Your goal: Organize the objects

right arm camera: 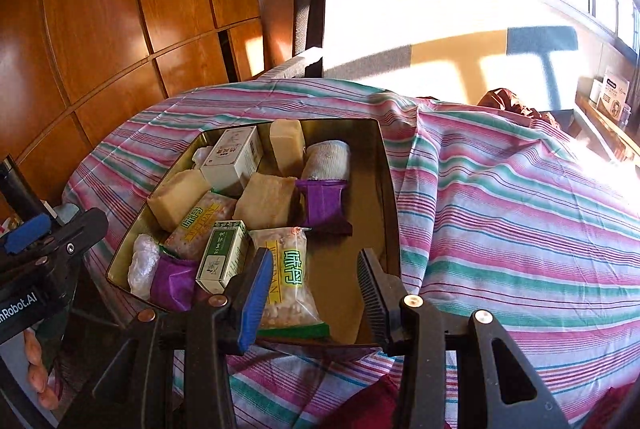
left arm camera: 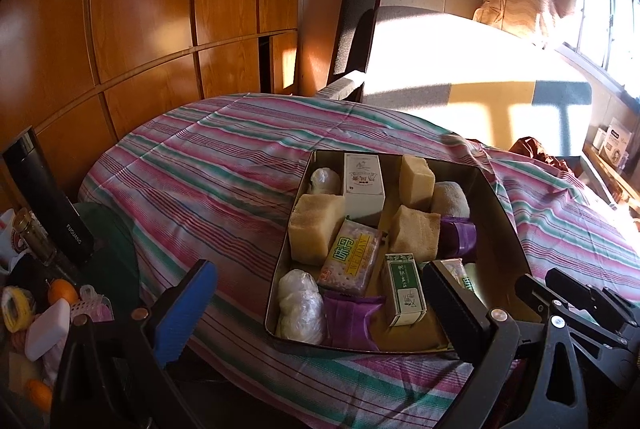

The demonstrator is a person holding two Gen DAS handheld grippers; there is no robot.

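The metal tin (right arm camera: 390, 189) sits on the striped sheet (right arm camera: 520, 229) of the bed, already packed along its far and left parts with sponge blocks, small cartons and wrapped packets, while a bare patch of its floor stays free at the near right corner. The right gripper (right arm camera: 312, 293) hangs just above the tin's near rim, its fingers partly apart with nothing between them; the snack packet (right arm camera: 286, 285) with green characters lies directly ahead and slightly left of that gap, its long axis running away from the fingers toward the middle of the tin. The green-and-white carton (right arm camera: 224, 257) lies just beside it on the left, touching or nearly so, though the fisheye bend makes that hard to settle. The left gripper (left arm camera: 316, 313) stands off the tin's near left corner with its fingers spread wide and empty, so the right hand is the nearer one to the packet. Loose things still wait in the clutter (left arm camera: 44, 313) at the far left, beside the left hand. Room for moving is best on the right, where the sheet is bare; the tin's upright walls bound any sideways approach.
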